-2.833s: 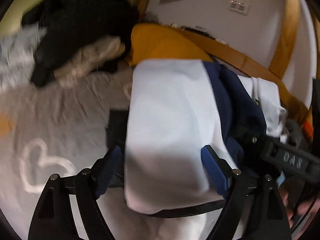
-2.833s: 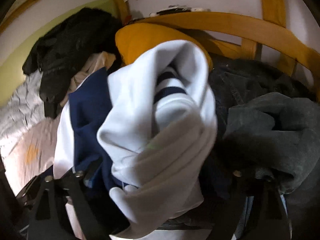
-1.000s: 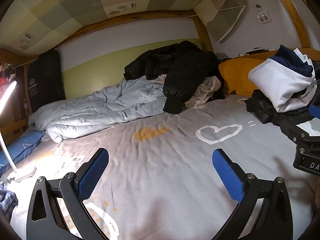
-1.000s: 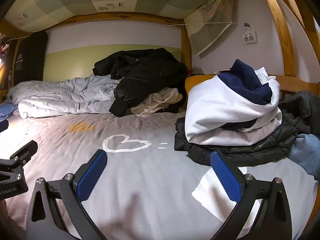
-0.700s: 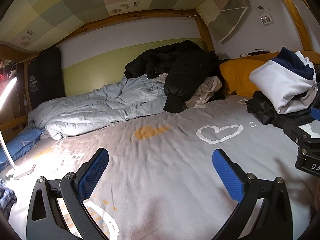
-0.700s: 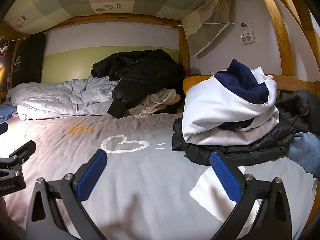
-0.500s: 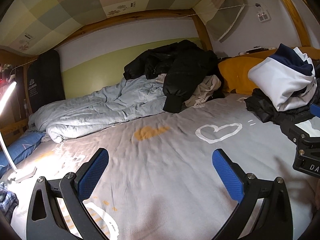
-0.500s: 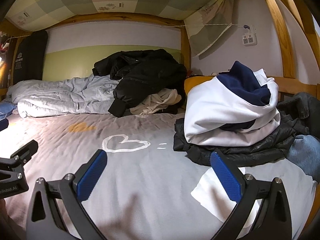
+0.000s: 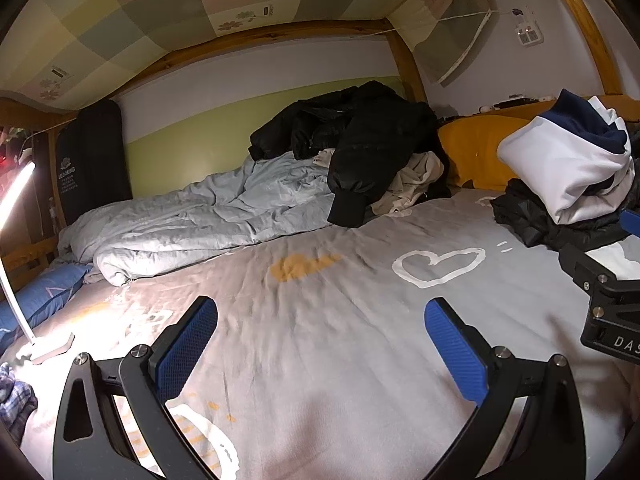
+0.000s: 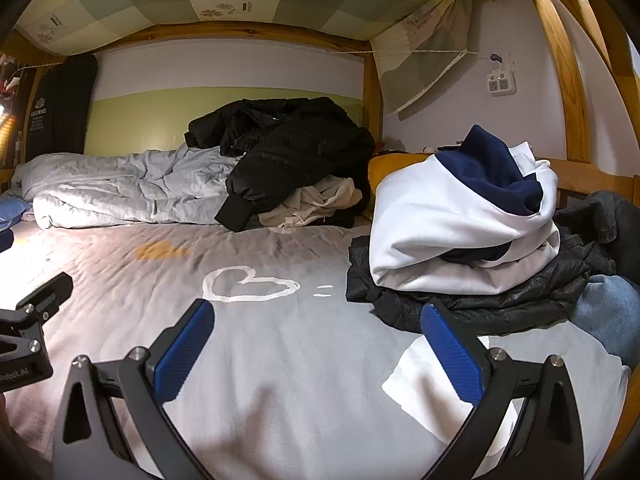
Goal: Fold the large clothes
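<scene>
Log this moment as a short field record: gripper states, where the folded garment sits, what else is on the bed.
left gripper: jaws open, empty, above the grey bedsheet
right gripper: jaws open, empty
white and navy garment: folded bundle resting on a dark puffer jacket, right side of bed
unfolded pile: black coat over a cream garment, by the far wall
bedding: pale blue duvet bunched along the wall
other: orange pillow behind the bundle

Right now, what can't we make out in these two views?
- Dark jacket, right wrist view: mostly hidden under the white and navy hoodie.
- Cream garment, left wrist view: buried under the black coat.
- Blue item, right wrist view: cut off by the edge.
</scene>
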{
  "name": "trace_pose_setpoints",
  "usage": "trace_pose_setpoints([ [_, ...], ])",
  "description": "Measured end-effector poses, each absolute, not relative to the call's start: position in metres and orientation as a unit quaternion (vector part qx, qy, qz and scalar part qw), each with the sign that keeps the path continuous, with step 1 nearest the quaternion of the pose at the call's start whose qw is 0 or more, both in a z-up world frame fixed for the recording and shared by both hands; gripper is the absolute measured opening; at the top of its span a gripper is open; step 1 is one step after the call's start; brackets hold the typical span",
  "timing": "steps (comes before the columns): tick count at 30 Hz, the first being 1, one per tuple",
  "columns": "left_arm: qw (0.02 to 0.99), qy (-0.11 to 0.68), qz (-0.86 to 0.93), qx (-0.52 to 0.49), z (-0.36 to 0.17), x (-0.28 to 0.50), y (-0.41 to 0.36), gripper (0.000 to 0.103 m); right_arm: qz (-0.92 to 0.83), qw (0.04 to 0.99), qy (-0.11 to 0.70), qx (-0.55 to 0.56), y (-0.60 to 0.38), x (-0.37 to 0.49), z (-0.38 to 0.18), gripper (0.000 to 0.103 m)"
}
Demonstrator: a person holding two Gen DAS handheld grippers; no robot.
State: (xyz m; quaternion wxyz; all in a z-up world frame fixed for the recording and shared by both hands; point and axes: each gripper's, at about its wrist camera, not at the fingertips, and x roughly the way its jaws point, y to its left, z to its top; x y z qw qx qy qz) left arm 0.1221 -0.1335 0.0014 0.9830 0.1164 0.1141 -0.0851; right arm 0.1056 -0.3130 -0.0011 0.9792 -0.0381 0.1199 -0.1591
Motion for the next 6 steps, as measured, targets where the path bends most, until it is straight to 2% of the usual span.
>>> trace_pose_setpoints([
  [6,0.983,0.118,-0.084,0.116,0.0022,0.1208,-0.133,0.103,-0.159,0.979,0.119,-0.038,-0.3122,0.1052,-0.0013,0.103],
])
